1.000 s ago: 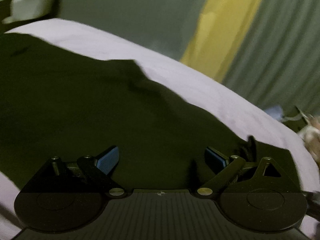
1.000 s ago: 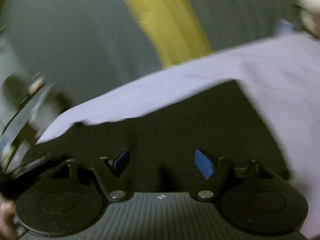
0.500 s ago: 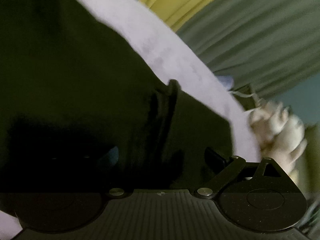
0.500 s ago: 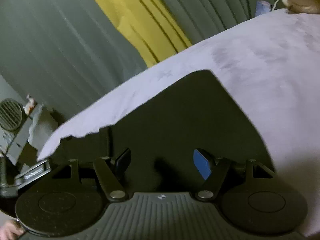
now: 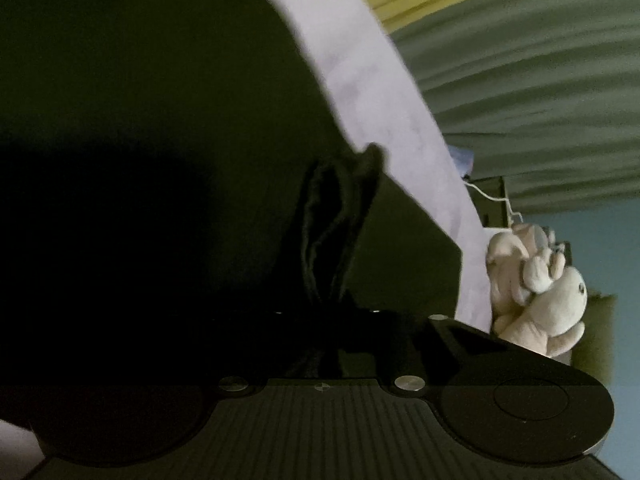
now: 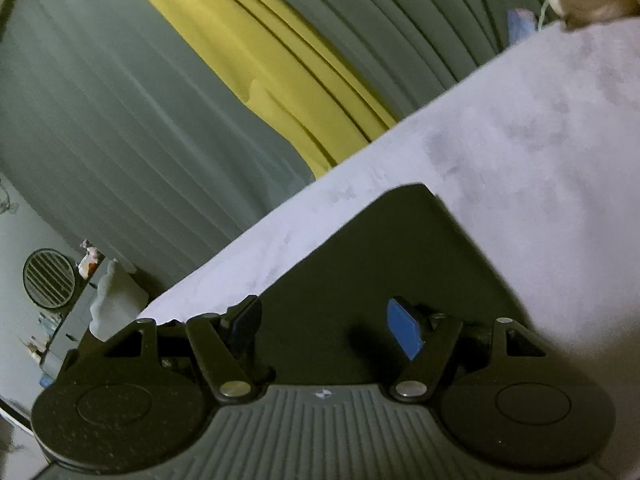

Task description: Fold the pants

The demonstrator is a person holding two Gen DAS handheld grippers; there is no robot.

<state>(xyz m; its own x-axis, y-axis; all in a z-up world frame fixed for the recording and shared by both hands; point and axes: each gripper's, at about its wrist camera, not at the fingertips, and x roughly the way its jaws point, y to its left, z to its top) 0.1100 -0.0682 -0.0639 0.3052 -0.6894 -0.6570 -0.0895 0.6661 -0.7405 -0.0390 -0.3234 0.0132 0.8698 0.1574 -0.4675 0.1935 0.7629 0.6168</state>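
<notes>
The left gripper [image 5: 332, 312] pinches a bunched ridge of the dark olive-black fabric pants [image 5: 160, 100], spread on the pale lilac bed sheet [image 5: 384, 92]. The right gripper [image 6: 326, 326] hovers spread above them. Folding seems barely begun.

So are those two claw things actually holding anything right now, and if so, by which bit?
The left gripper is pinching a bunched fold of the dark pants near their edge. The right gripper is open over the pants, holding nothing.

A cream plush toy [image 5: 536, 280] lay at right, beside the lavender sheet [image 5: 384, 92]. Grey-and-yellow curtains [image 6: 248, 48] hung behind. A round vent [image 6: 49, 278] appeared at lower left.
</notes>
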